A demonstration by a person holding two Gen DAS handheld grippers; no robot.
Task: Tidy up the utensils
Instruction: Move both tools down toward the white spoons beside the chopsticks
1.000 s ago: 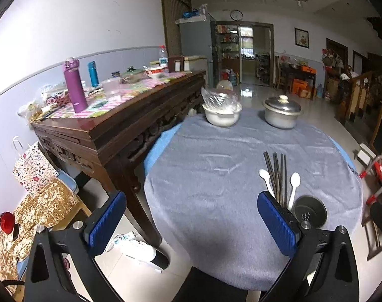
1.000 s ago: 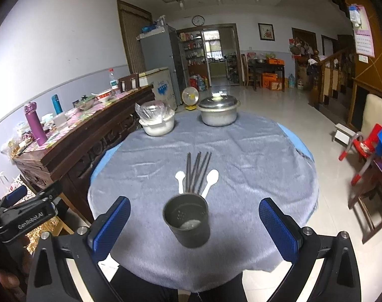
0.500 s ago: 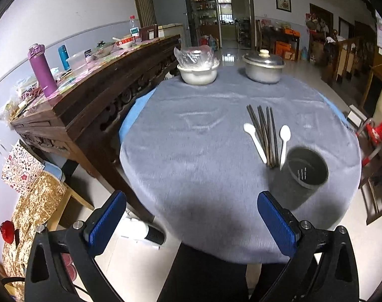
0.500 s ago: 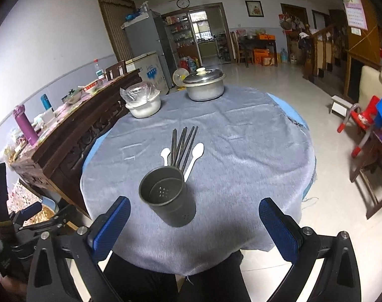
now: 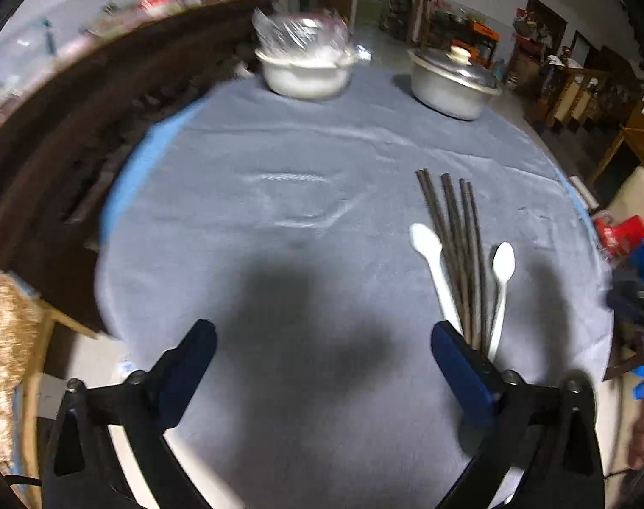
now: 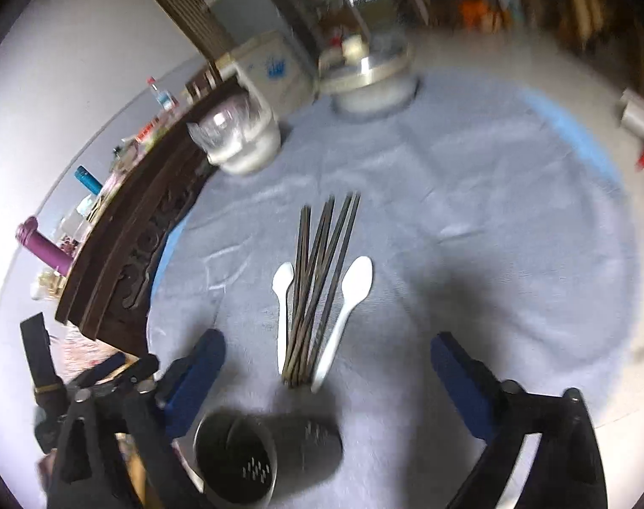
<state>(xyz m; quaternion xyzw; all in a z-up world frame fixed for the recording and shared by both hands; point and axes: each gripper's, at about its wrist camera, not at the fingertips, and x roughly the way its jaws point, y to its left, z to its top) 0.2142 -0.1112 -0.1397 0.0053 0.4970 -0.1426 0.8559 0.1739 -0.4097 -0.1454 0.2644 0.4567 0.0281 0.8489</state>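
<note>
On the grey cloth of the round table lie several dark chopsticks in a bundle with a white spoon on the left and another white spoon on the right. My left gripper hangs over the bare cloth left of them, jaws closing with nothing between them. In the right wrist view the chopsticks and both spoons lie ahead of my right gripper, whose jaws are closing and touch nothing. A dark perforated holder cup stands at the lower left.
A plastic-covered white bowl and a lidded metal pot stand at the table's far side. A dark carved sideboard with bottles runs along the left. The left gripper shows at the right view's left edge.
Both grippers have dropped towards the table and tipped downward, so the utensils loom larger. The holder cup has left the left view and slid to the right view's bottom. Both jaws stand slightly narrower.
</note>
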